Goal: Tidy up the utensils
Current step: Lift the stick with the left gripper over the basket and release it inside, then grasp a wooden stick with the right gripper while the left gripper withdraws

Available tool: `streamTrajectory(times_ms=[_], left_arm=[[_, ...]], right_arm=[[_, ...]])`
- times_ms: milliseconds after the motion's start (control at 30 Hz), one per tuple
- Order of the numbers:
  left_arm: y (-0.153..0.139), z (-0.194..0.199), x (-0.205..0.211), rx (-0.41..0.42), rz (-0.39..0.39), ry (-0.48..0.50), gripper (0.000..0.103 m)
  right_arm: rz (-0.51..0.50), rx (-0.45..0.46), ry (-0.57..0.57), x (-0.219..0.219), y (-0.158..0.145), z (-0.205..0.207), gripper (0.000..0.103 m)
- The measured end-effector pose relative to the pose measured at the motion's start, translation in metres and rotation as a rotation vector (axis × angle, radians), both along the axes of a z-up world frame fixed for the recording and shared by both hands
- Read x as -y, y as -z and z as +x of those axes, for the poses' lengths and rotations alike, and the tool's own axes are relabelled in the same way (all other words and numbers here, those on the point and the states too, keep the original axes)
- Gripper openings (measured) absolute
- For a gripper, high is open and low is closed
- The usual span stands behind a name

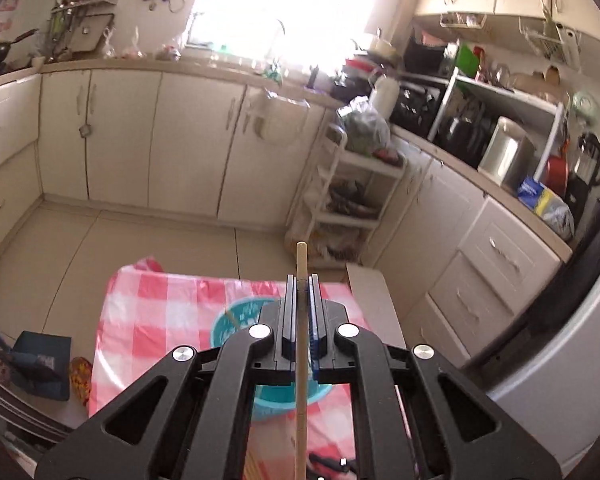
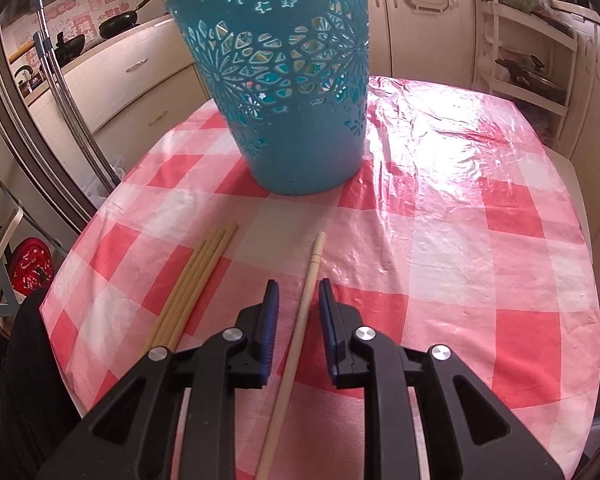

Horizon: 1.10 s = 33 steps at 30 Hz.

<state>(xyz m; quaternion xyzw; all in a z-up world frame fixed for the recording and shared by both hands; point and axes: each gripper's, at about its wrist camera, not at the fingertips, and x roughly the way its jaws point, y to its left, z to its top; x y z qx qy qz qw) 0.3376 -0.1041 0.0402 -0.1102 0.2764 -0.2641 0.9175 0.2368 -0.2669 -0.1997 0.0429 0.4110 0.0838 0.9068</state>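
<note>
Wooden chopstick (image 1: 301,360) is clamped upright in the left gripper (image 1: 301,292), above the teal basket (image 1: 236,320) on the checked tablecloth (image 2: 440,220). Right gripper (image 2: 298,300) is spread, straddling a single chopstick (image 2: 300,312); three more chopsticks (image 2: 196,284) lie beside it. Recommendation: centre the tip over the rim before lowering.

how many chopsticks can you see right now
6: one held in the left gripper, four bundled on the table, one between the right gripper's open jaws. More may sit in the basket.
</note>
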Motion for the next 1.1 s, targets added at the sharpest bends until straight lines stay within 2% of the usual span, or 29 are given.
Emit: streamTrajectory(times_ms=[100, 200, 333, 533, 800, 833, 867, 900, 967, 1100], left_arm=[[-0.002, 0.022, 0.010, 0.059, -0.030, -0.109, 0.005], [0.006, 0.040, 0.020, 0.108, -0.017, -0.199, 0.005], [0.029, 0.066, 0.033, 0.107, 0.004, -0.265, 0.005], [0.062, 0.082, 0.039, 0.089, 0.028, -0.302, 0.005], [0.086, 0.070, 0.033, 0.040, 0.098, -0.263, 0.007], [0.087, 0.068, 0.031, 0.034, 0.108, -0.256, 0.011], [0.088, 0.063, 0.027, 0.030, 0.120, -0.254, 0.020], [0.089, 0.058, 0.024, 0.033, 0.132, -0.260, 0.036], [0.087, 0.042, 0.012, 0.055, 0.150, -0.301, 0.058], [0.085, 0.006, -0.031, 0.096, 0.151, -0.402, 0.079]], right_arm=[[0.009, -0.001, -0.003, 0.000, 0.000, 0.000, 0.022], [0.003, 0.000, -0.010, -0.002, 0.000, 0.000, 0.025], [-0.033, 0.005, -0.029, -0.010, 0.000, 0.001, 0.034], [-0.082, 0.008, -0.045, -0.018, 0.001, 0.000, 0.039], [-0.087, 0.008, -0.044, -0.019, 0.001, 0.001, 0.040], [-0.086, 0.010, -0.044, -0.019, 0.001, 0.001, 0.040], [-0.086, 0.010, -0.044, -0.019, 0.001, 0.001, 0.040], [-0.083, 0.010, -0.044, -0.019, 0.001, 0.001, 0.040], [-0.070, 0.010, -0.043, -0.017, 0.001, 0.000, 0.040], [-0.035, 0.004, -0.027, -0.009, 0.001, -0.002, 0.039]])
